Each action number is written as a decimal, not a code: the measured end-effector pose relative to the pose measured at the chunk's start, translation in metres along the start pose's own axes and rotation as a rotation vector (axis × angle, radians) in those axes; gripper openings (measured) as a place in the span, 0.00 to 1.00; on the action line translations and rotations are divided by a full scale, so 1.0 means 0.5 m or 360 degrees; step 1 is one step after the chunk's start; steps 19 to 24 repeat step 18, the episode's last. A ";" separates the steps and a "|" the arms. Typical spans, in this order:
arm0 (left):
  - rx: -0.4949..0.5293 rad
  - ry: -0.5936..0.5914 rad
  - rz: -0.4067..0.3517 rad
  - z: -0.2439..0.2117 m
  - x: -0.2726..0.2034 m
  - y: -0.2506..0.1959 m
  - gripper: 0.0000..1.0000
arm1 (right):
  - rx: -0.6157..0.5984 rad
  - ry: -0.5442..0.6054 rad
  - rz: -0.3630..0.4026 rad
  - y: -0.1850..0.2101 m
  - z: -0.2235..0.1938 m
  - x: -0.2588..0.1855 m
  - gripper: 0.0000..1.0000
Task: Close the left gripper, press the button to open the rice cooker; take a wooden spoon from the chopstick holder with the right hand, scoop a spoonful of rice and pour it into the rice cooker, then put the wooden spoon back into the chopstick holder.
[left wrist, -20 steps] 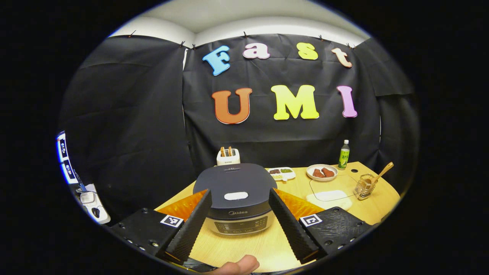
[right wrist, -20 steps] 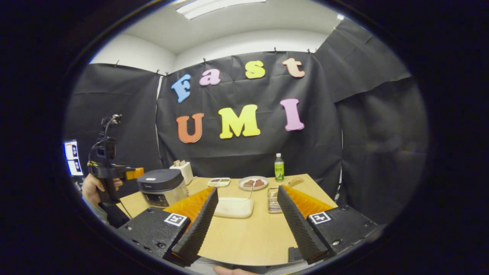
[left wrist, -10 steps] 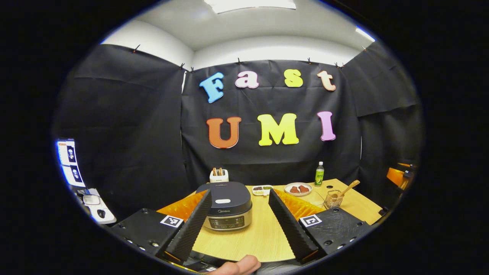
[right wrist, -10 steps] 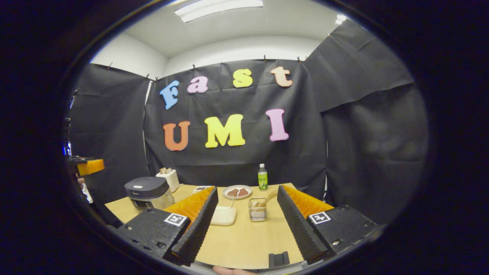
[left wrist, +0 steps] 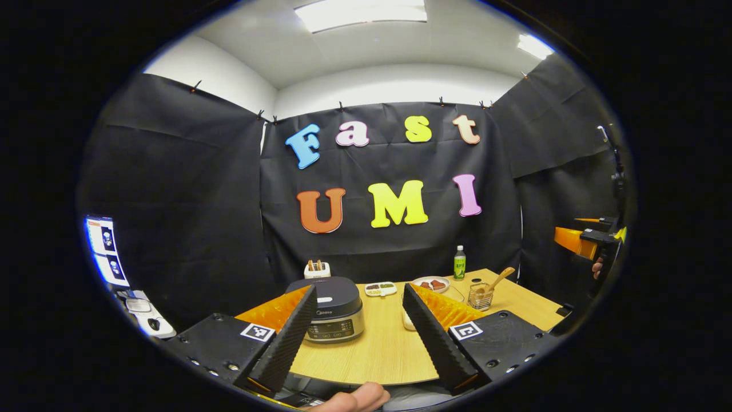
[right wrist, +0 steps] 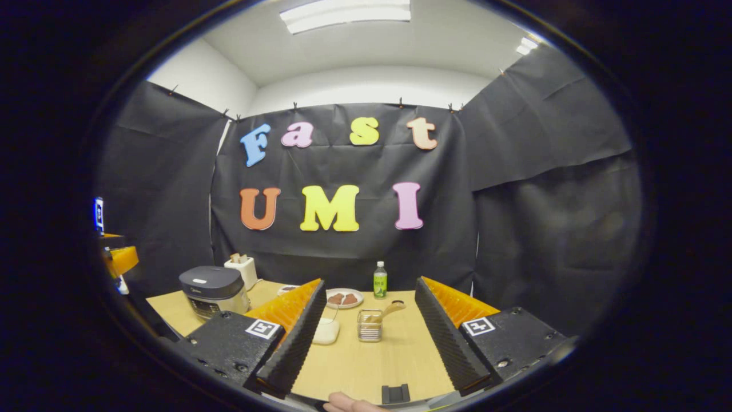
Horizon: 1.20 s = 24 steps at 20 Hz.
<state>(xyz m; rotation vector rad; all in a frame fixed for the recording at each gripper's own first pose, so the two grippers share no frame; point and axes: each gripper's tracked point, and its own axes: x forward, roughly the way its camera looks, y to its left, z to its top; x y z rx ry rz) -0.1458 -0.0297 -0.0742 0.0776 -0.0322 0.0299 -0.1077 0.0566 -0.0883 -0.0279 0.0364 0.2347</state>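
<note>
Both grippers hung back off the near edge of the surface (right wrist: 354, 366), jaws spread wide, holding nothing, so I'd say nothing had started. The left gripper (left wrist: 357, 329) faced the cooker (left wrist: 334, 309), lid down, probably lined up for the button. The right gripper (right wrist: 366, 335) faced the holder (right wrist: 370, 325), spoon (right wrist: 392, 309) leaning out, handy to grab.

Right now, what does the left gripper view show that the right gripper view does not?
Left gripper view: a white side surface at the lower left. Right gripper view: a small black block at the wooden table's near edge. Shared: the dark-lidded silver rice cooker, the wire chopstick holder with its wooden spoon, the green plastic bottle.
</note>
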 end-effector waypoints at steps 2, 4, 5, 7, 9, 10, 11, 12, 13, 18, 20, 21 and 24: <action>-0.0037 0.0000 -0.0014 -0.010 -0.003 0.004 0.96 | 0.0004 -0.0019 -0.0004 0.000 0.020 -0.009 1.00; -0.0079 0.0033 -0.0015 -0.023 -0.004 0.008 0.95 | -0.0017 -0.0043 -0.0019 -0.004 0.036 -0.019 1.00; -0.0087 0.0051 0.0010 -0.027 -0.002 0.017 0.95 | -0.0034 -0.0046 -0.0038 -0.010 0.041 -0.021 0.95; -0.0077 0.0039 0.0080 -0.016 0.000 0.043 0.96 | -0.0037 -0.0044 -0.0067 -0.018 0.048 -0.030 0.95; -0.0083 -0.0008 0.0051 -0.003 -0.006 0.029 0.96 | -0.0036 -0.0041 -0.0068 -0.021 0.048 -0.043 1.00; -0.0094 -0.0028 0.0015 0.001 -0.007 0.014 0.96 | -0.0033 -0.0048 -0.0072 -0.023 0.050 -0.048 1.00; -0.0107 -0.0025 -0.0019 -0.001 -0.008 0.001 0.95 | -0.0034 -0.0053 -0.0076 -0.026 0.049 -0.052 1.00; -0.0119 -0.0012 -0.0037 -0.009 -0.010 -0.001 0.95 | -0.0036 -0.0052 -0.0081 -0.028 0.046 -0.055 1.00; -0.0116 -0.0003 -0.0040 -0.012 -0.010 -0.001 0.95 | -0.0040 -0.0052 -0.0081 -0.029 0.044 -0.058 1.00; -0.0103 0.0001 -0.0004 -0.012 -0.015 0.012 0.95 | -0.0032 -0.0081 -0.0095 -0.037 0.048 -0.070 1.00; -0.0103 0.0001 -0.0004 -0.012 -0.015 0.012 0.95 | -0.0032 -0.0081 -0.0095 -0.037 0.048 -0.070 1.00; -0.0103 0.0001 -0.0004 -0.012 -0.015 0.012 0.95 | -0.0032 -0.0081 -0.0095 -0.037 0.048 -0.070 1.00; -0.0103 0.0001 -0.0004 -0.012 -0.015 0.012 0.95 | -0.0032 -0.0081 -0.0095 -0.037 0.048 -0.070 1.00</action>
